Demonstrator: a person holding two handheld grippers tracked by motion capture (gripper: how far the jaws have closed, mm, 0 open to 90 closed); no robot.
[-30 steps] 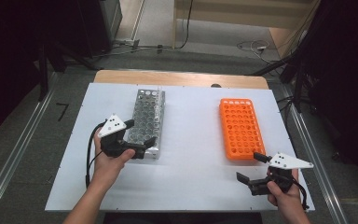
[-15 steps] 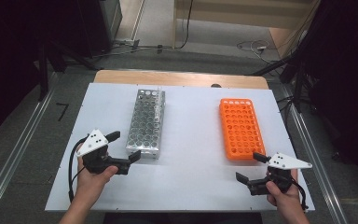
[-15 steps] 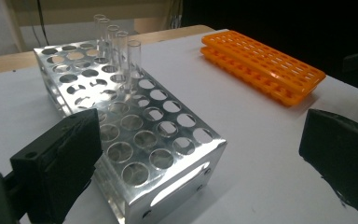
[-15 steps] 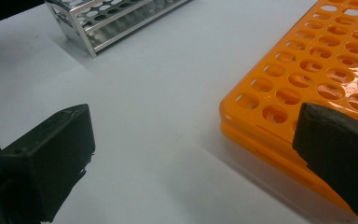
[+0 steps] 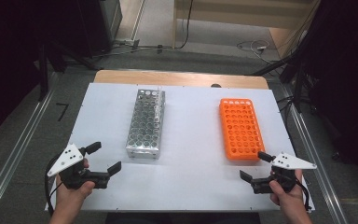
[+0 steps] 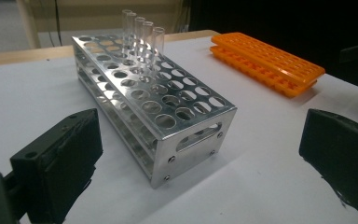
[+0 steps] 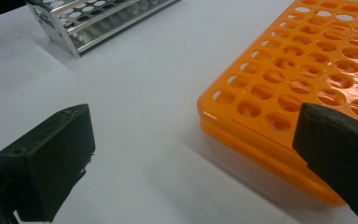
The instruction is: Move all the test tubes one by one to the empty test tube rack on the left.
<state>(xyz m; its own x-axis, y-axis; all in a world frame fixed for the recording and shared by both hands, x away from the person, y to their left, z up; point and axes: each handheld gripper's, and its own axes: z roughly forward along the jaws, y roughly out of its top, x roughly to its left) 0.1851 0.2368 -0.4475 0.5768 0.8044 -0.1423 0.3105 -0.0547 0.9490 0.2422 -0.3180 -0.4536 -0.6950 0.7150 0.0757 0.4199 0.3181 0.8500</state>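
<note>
High view: metal rack (image 5: 146,123) at centre left of the frame, its long axis running toward the top edge. It lies up and to the right of the left gripper (image 5: 103,158), the nearer one, whose jaws are spread, grasping nothing. The right gripper (image 5: 253,165) is likewise released beside the orange rack (image 5: 240,127). Clear tubes (image 6: 140,37) stand at the metal rack's far end.

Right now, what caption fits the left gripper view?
Open fingers face a metal rack holding five glass tubes.
</note>
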